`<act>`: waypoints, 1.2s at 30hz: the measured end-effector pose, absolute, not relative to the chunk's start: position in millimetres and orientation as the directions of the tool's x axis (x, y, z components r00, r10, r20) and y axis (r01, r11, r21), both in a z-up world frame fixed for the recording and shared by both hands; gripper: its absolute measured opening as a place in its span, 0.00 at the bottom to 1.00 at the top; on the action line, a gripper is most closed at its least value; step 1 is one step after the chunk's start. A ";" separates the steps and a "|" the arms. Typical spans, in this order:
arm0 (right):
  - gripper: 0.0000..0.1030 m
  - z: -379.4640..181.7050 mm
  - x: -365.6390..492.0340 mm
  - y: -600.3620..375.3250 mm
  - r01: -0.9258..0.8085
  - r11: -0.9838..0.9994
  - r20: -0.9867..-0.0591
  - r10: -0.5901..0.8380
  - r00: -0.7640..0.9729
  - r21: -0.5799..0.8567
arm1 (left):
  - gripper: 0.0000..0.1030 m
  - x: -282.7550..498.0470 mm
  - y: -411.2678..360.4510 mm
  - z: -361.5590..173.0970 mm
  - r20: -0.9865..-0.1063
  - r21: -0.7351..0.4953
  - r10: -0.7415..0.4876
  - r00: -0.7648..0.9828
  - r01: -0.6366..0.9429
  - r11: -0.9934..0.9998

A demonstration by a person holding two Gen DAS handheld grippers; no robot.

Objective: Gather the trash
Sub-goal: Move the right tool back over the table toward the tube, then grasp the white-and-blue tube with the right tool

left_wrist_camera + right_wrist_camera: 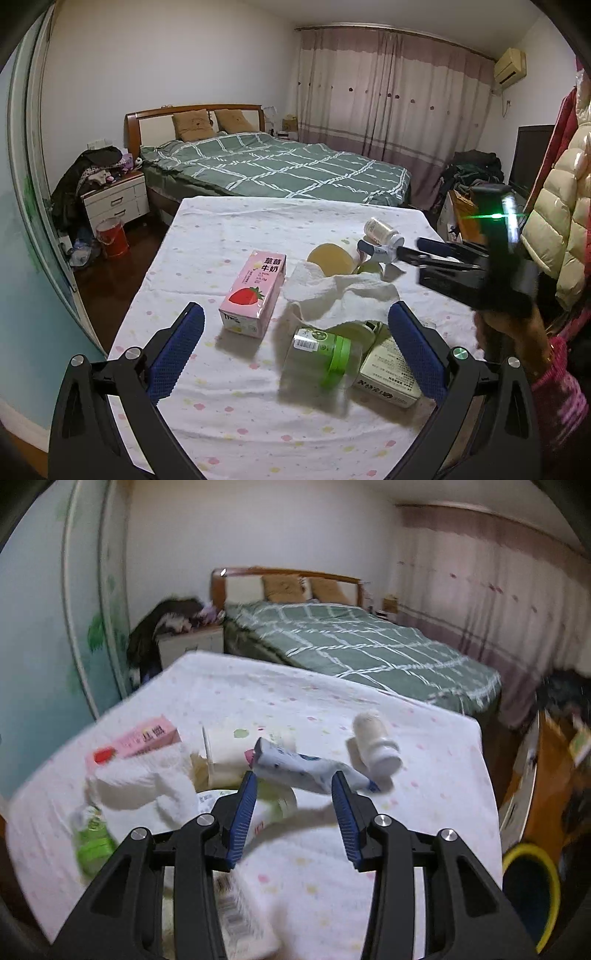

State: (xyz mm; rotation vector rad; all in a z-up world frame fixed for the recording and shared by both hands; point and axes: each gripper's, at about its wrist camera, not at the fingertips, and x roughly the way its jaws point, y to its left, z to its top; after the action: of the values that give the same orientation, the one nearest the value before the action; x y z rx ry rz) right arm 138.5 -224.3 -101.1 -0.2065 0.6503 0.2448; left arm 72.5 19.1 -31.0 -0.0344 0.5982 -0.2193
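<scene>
The left tongs (295, 345) are spread wide with nothing in them, right over the green-capped bottle (325, 354) at 6 o'clock on the tabletop (229, 229). It looks light and slick, so take it across the body. The right tongs (293, 786) are half-spread, nothing pinched, just short of one squishy tube (303, 768). One pink milk carton (253, 291) sits at 10 o'clock, and one white pill bottle (382, 230) at 1.

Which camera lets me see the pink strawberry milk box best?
The left wrist view. There the pink strawberry milk carton lies sharp and whole on the dotted white tablecloth, strawberry picture facing up. In the right wrist view the carton is blurred and partly hidden behind a crumpled white towel.
</scene>
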 end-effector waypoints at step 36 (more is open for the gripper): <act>0.05 -101.3 186.4 -232.3 -0.402 0.913 -0.684 0.245 0.687 -0.076 | 0.95 98.0 -1.1 -58.6 -0.604 -0.132 -0.278 0.747 0.250 0.959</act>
State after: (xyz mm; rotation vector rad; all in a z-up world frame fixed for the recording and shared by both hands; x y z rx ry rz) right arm 186.4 -232.3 -101.3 -0.2274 0.7289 0.3656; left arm 98.0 -1.1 -58.6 -0.0436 0.6681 -0.2892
